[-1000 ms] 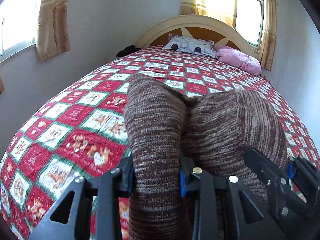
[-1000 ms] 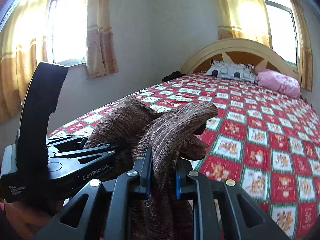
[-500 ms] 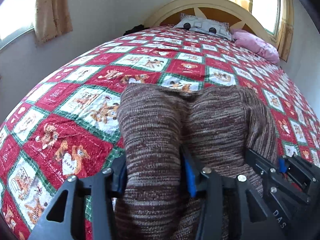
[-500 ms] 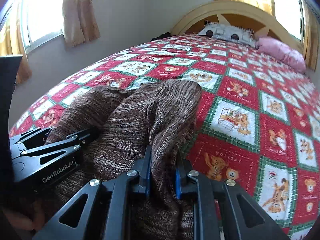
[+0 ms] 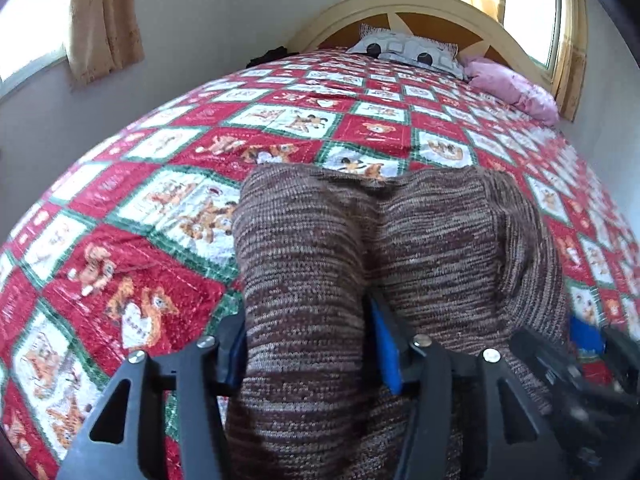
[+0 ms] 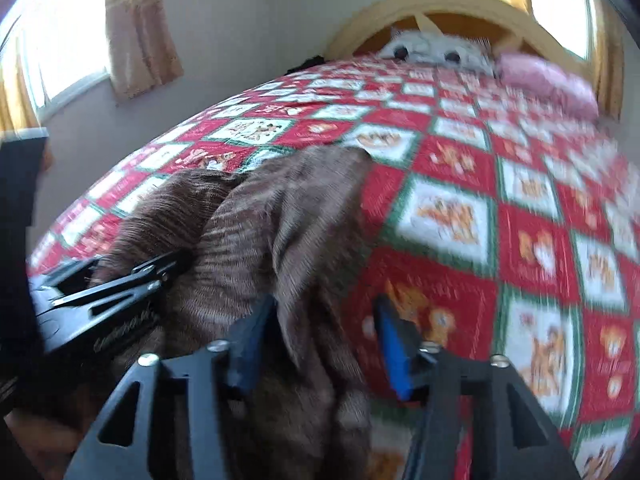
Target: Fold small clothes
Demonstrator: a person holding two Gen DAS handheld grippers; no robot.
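Left wrist: pillows beyond brown knit garment.

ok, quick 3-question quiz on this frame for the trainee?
1. True or false: the knit's far edge rests on the quilt.
2. Where is the pink pillow?
A. by the headboard, right of the grey pillow
B. on the floor
C. on the knit
3. In one word: what hangs beside the windows?

Key: 1 true. 2 A. 3 curtains.
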